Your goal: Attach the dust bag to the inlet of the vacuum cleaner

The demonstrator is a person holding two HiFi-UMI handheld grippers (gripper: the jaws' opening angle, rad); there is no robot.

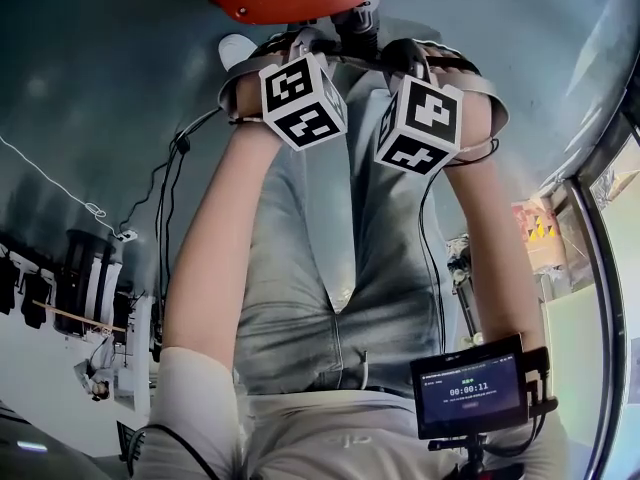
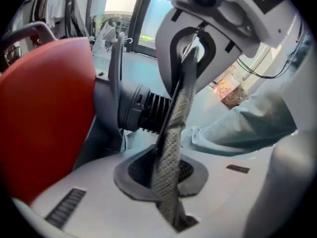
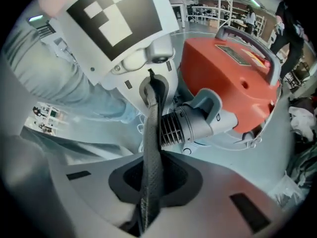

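Head view, two tongs (image 1: 316, 48) (image 1: 396, 58), one dust bag (image 2: 171, 148)

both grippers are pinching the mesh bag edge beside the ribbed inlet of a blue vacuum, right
No, the vacuum is red-orange, not blue; the right gripper view shows it. The left gripper and right gripper do pinch the mesh bag edge beside its ribbed inlet.

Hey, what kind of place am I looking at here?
Probably a large indoor workshop or lab hall rather than a home. It has a wide, smooth grey floor, rows of metal shelving under strip lights in the background, and loose cables trailing across the floor.
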